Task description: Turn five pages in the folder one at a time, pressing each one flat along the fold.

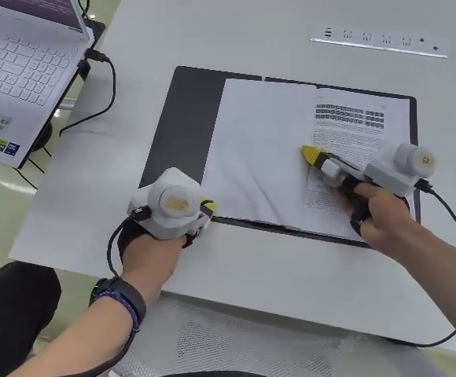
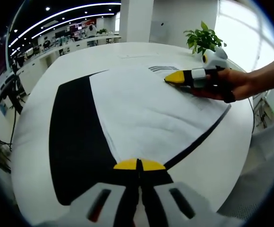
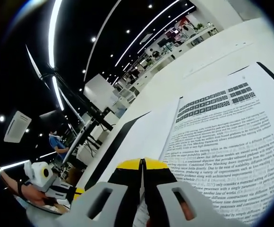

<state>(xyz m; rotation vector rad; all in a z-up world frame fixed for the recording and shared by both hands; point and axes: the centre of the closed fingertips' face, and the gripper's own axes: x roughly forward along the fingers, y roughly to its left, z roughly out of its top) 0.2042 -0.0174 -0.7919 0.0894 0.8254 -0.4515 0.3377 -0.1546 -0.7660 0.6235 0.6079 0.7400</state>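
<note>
**A:** Where is the work?

**B:** The black flat folder (image 1: pixel 177 118) lies open on the white table (image 1: pixel 251 271), its fold running far to near. A blank white leaf (image 1: pixel 251 149) lies left of the fold and a printed text page (image 1: pixel 369 126) lies right of it.

**A:** Right side?

**B:** The right gripper (image 1: pixel 310 155) has its yellow tips closed together with nothing between them. They are down on the paper at the fold, about midway along it. Judgement: closed tips make one blunt edge for pressing the crease flat.

**A:** Left side?

**B:** The left gripper (image 1: pixel 207 208) is at the folder's near edge, by the blank leaf's near corner. Its jaws meet and no paper shows between them. It is probably steadying the cover against sliding, but I cannot tell whether it touches.

**A:** Surroundings?

**B:** There is a white laptop (image 1: pixel 23 55) far left and a white power strip (image 1: pixel 377 39) far right, both well apart from the folder.

**A:** Page count?

**B:** I cannot tell how many pages are turned.
</note>
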